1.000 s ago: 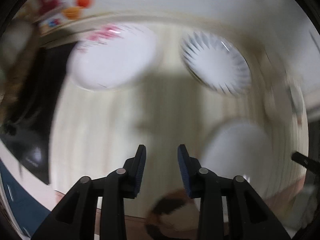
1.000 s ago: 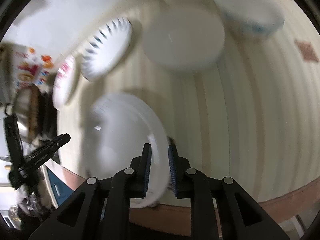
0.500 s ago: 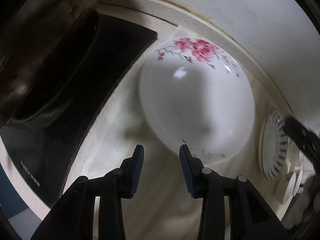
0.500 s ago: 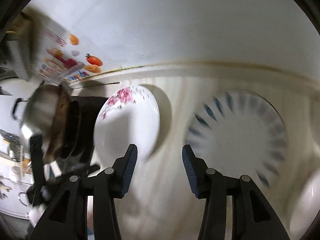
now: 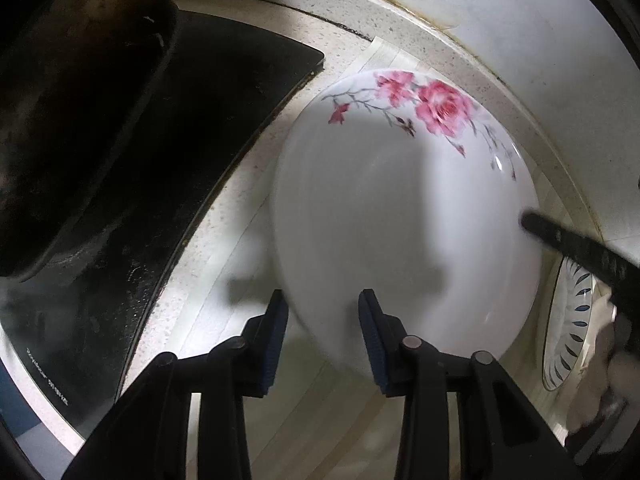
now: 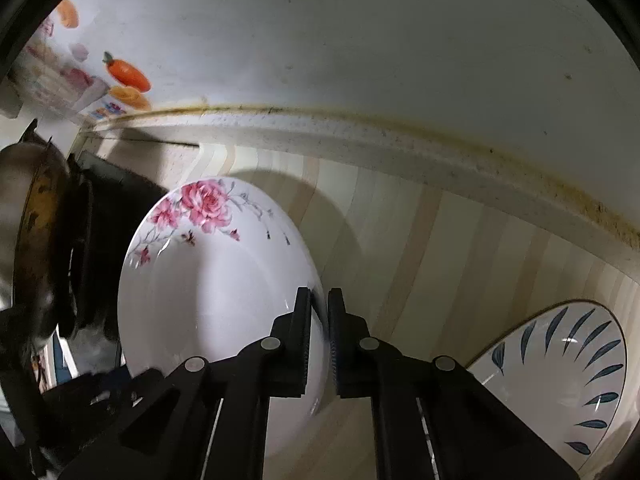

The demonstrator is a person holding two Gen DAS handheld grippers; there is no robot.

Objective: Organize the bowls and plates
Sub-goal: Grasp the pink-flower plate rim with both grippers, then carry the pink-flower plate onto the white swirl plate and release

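Note:
A white plate with pink roses lies on the pale striped counter. It also shows in the right wrist view. My left gripper is open, its fingers straddling the plate's near edge. My right gripper is shut on the rose plate's right rim; one of its fingers shows at the plate's right edge in the left wrist view. A white plate with dark blue leaf marks lies to the right; it also shows in the left wrist view.
A black cooktop with a dark pan lies left of the rose plate. In the right wrist view a metal wok sits on it. A white wall with fruit stickers backs the counter.
My left gripper has moved in onto the rose plate's near edge. My right gripper has moved left to the rose plate and closed on its right rim.

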